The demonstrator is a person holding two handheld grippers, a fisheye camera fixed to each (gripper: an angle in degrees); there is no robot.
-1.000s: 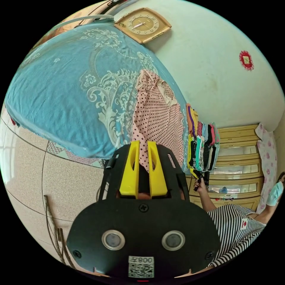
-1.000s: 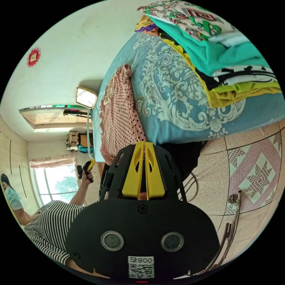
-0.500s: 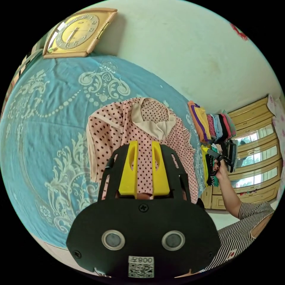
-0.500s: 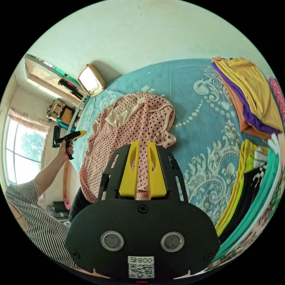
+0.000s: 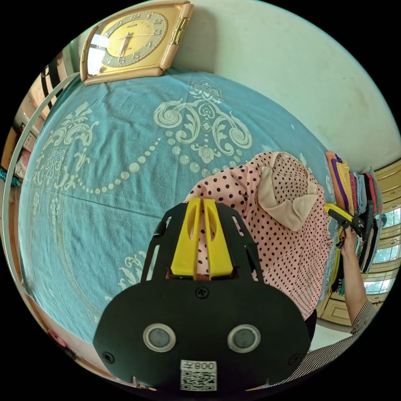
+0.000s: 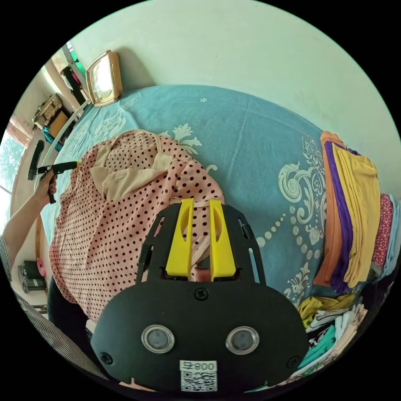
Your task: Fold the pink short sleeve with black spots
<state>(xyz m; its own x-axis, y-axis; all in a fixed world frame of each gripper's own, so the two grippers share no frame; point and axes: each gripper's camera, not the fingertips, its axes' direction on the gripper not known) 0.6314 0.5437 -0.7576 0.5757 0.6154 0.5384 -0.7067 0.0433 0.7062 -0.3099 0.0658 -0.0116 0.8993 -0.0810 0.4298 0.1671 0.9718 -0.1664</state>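
Left gripper view shows one pink short-sleeved top with black spots [image 5: 288,246] lying spread on a blue bedspread with a pale scroll pattern [image 5: 104,167], its beige collar [image 5: 288,204] facing up and its lower hem hanging over the near bed edge. The left gripper [image 5: 201,200] has its yellow jaws together at the tips, over the top's sleeve edge; whether cloth is pinched between them cannot be told. In the right gripper view the right gripper [image 6: 200,202] holds its jaws slightly apart, with a fold of the top's other side between them. A wide bare stretch of bedspread lies beyond the top. One stack of folded clothes [image 6: 355,217] sits near the bed's far side, well apart from the top. One gold-framed wall clock [image 5: 133,37] leans against the pale wall [image 5: 292,62].
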